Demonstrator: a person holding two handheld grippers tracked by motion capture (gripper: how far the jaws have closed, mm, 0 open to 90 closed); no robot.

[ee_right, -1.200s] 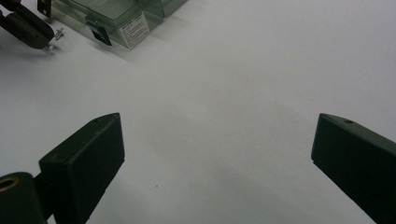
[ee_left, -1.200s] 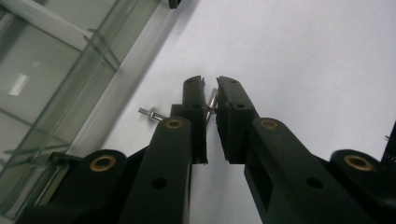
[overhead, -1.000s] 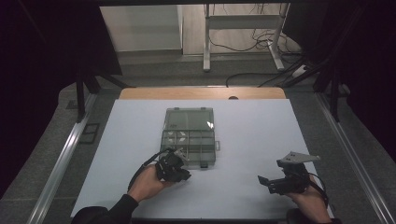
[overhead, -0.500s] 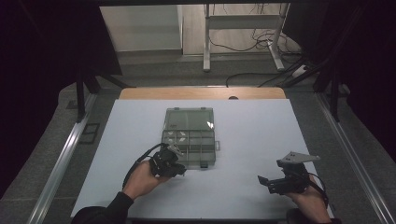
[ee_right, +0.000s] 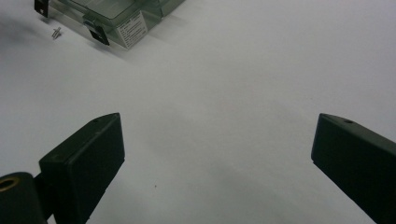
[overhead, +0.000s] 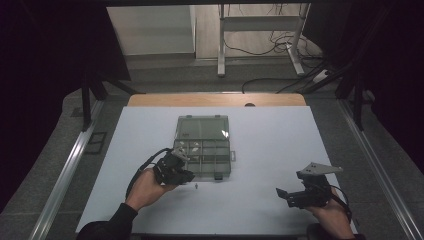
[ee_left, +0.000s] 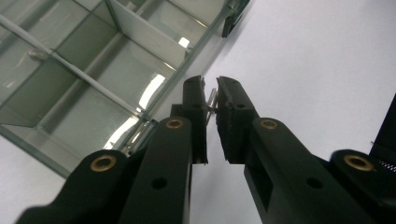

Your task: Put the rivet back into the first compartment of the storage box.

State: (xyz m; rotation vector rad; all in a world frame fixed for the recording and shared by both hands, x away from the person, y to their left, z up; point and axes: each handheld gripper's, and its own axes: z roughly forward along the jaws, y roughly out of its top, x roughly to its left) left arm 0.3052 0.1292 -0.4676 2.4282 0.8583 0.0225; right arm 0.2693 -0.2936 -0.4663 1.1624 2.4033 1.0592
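compartment box [overhead: 203, 146] mid-table [overhead: 280, 145]; loose screw [overhead: 197, 185] just before it; right claw [overhead: 283, 194] well right.

Clear glossy plastic organizer box [overhead: 204, 145], matt white table [overhead: 260, 150], shiny metal screw [ee_left: 212, 100], matt black plastic tongs [ee_left: 211, 93]

The high view is dim overall: the room around the table [overhead: 260, 150] falls into near black at both sides, while the pale tabletop catches an even, cool light from above. Small glints sit on the clear compartment box [overhead: 203, 145]. Detail there is soft and grainy. In the left gripper view, bright reflections streak the box [ee_left: 84, 70] and its dividers, and the black jaws close to the lens are slightly blurred and underexposed. The right gripper view is evenly lit, with a broad soft shadow on the table [ee_right: 243, 93], perhaps cast by the gripper itself; the near jaws are out of focus.
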